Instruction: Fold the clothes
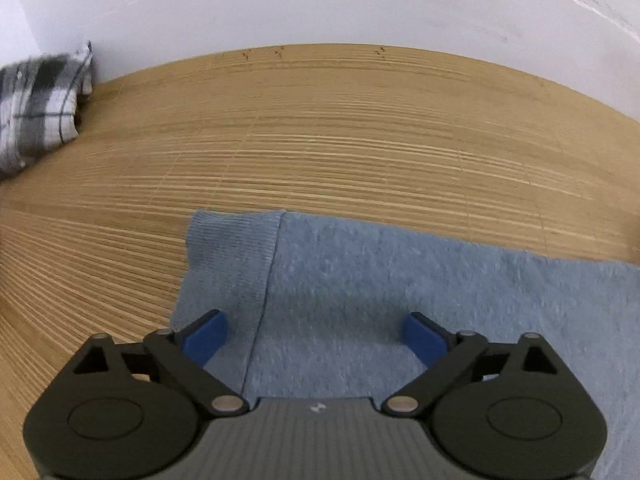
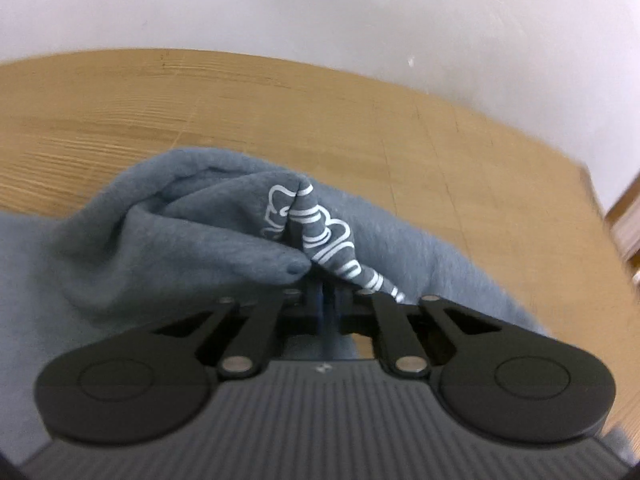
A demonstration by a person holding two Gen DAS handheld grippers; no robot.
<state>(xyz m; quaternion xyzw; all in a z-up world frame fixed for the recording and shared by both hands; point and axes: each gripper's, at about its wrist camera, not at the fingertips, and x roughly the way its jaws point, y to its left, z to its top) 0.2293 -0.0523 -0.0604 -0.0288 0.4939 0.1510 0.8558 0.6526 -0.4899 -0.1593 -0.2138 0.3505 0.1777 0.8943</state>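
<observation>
A blue-grey sweatshirt (image 1: 400, 288) lies flat on the wooden table (image 1: 320, 128), its ribbed hem (image 1: 228, 264) at the left end. My left gripper (image 1: 314, 334) is open and empty, its blue pads (image 1: 204, 338) hovering just above the cloth on either side of the hem seam. In the right wrist view my right gripper (image 2: 325, 304) is shut on a bunched fold of the same sweatshirt (image 2: 168, 240), lifted off the table, with a white looping print (image 2: 328, 236) showing on the pinched fold.
A black-and-white plaid garment (image 1: 38, 104) lies bunched at the table's far left by the white wall (image 1: 320, 4). The table's right corner (image 2: 588, 184) shows in the right wrist view, with floor beyond.
</observation>
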